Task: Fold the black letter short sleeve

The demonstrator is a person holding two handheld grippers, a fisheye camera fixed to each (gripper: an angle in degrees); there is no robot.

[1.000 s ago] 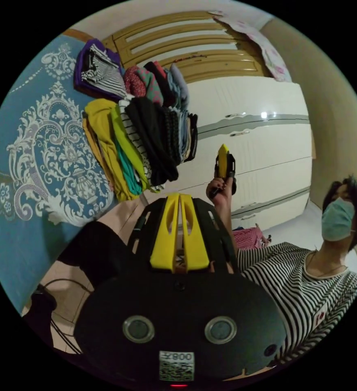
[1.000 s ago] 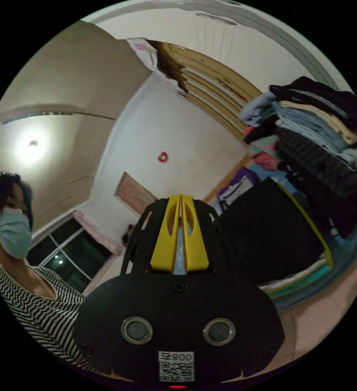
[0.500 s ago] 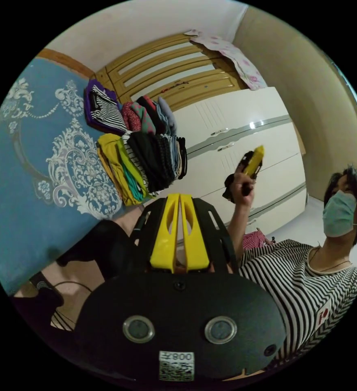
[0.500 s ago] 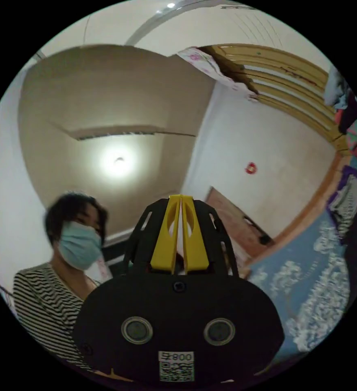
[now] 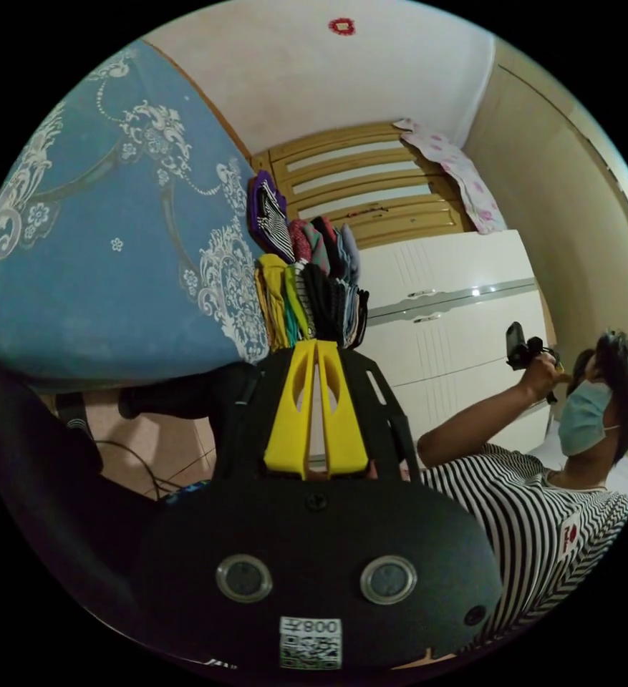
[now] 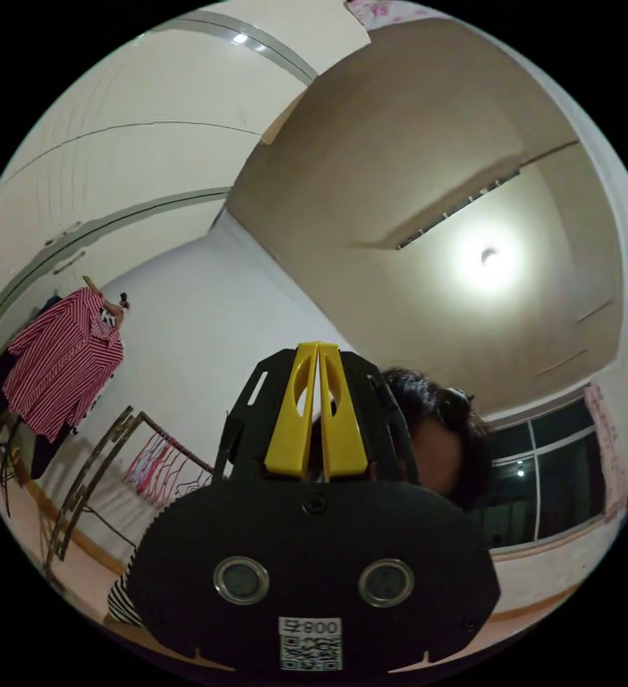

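In the left gripper view my left gripper [image 5: 316, 346] is shut, its yellow jaws together with nothing between them. A stack of folded clothes [image 5: 306, 293] in yellow, green, black and stripes rests on the blue patterned bedspread [image 5: 99, 243], and a black folded garment [image 5: 322, 292] sits among them. Black cloth [image 5: 185, 393] hangs dark below the bed edge. A person in a striped top holds the right gripper [image 5: 525, 348] up near the head. In the right gripper view my right gripper [image 6: 317, 347] is shut and empty, pointing at the person's head.
White wardrobe doors [image 5: 464, 322] and wooden cupboards [image 5: 371, 193] stand beyond the bed. A cable [image 5: 149, 465] lies on the pink floor tiles. In the right gripper view a red striped shirt [image 6: 63, 361] hangs on a rack [image 6: 99, 465], under a lit ceiling lamp [image 6: 489, 257] beside a dark window [image 6: 543, 465].
The right gripper has swung away from the clothes stack and up beside the person's head, its view rolling to the ceiling and rack. The left gripper view has rolled, with the stack farther away.
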